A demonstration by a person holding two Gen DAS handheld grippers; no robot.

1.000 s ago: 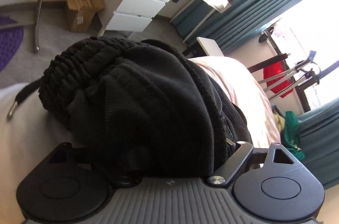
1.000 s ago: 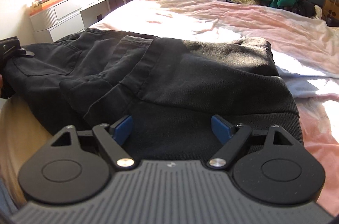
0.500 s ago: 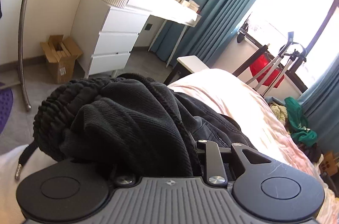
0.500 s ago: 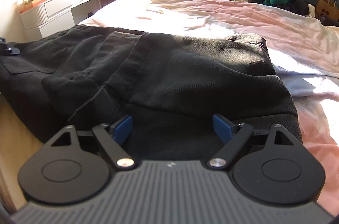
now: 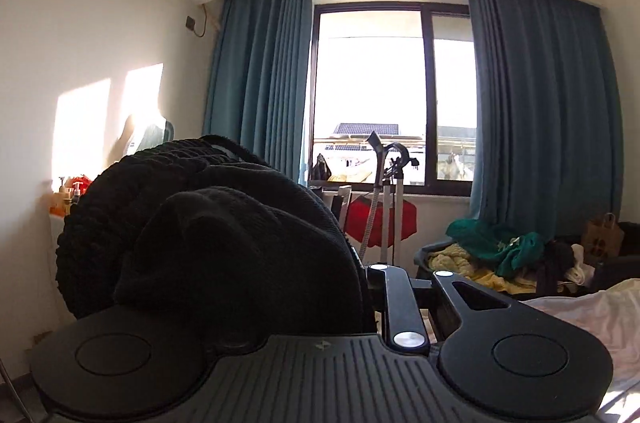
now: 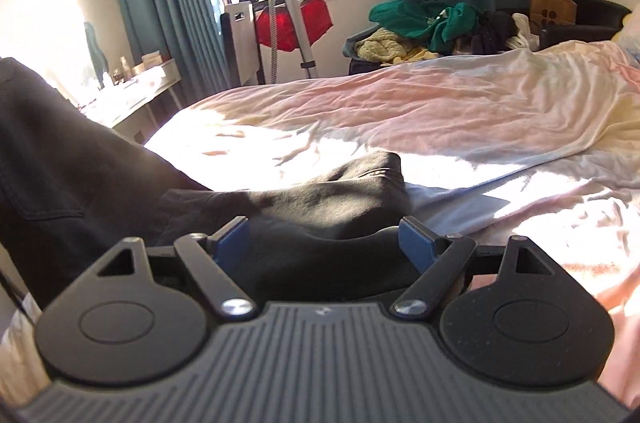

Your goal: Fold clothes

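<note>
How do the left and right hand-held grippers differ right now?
The left hand-held gripper has just been closing, jaws now narrow and clamped on bunched black ribbed fabric; the right hand-held gripper stands wide open, blue pads clear of the smooth black cloth between them. The left's cloth hangs lifted against the window; the right's lies on the pink bed sheet. Both have black cloth between the jaws.

Black garment (image 5: 224,239): heavy ribbed knit cloth, matt, bunched over left tool (image 5: 360,307). In the right view the same garment (image 6: 304,219) reads as flat matt twill. Right tool (image 6: 324,243): matt black plastic, ribbed grey housing, blue rubbery pads (image 6: 416,243), shiny metal pivot screws. Bed sheet (image 6: 440,111), 1 o'clock: crumpled thin cotton. Curtains (image 5: 540,111): matt pleated cloth. Paper bag (image 6: 554,7), 2 o'clock: brown kraft.
</note>
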